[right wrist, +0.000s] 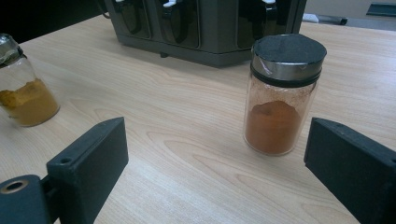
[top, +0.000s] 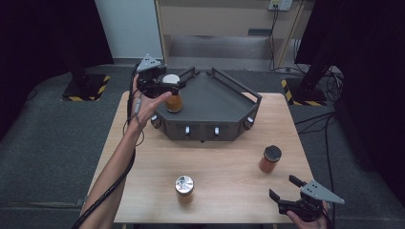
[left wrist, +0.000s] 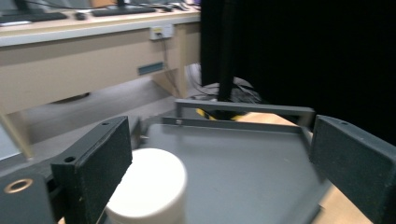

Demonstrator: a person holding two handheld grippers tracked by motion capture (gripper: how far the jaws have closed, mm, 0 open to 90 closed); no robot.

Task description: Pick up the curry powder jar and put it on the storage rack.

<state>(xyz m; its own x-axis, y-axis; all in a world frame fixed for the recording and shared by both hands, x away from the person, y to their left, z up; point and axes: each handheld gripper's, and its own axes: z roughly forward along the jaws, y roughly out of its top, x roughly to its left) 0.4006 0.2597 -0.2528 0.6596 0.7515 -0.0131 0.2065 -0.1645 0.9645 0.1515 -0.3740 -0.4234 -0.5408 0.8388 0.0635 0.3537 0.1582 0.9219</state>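
Fingers of left gripper (top: 165, 85) spread, released, over white-lidded jar (top: 173, 97) at left rim of grey tray (top: 224, 102); right gripper (top: 285, 190) fingers spread, near worktop (top: 224, 167) front edge, black-lidded jar (top: 270, 159) ahead, apart

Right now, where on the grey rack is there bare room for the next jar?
The grey rack is bare from its middle to its right rail. Its left corner is crowded: the white-lidded jar stands there, under the open left claw. On the table, free wood lies between the silver-lidded jar and the black-lidded jar.
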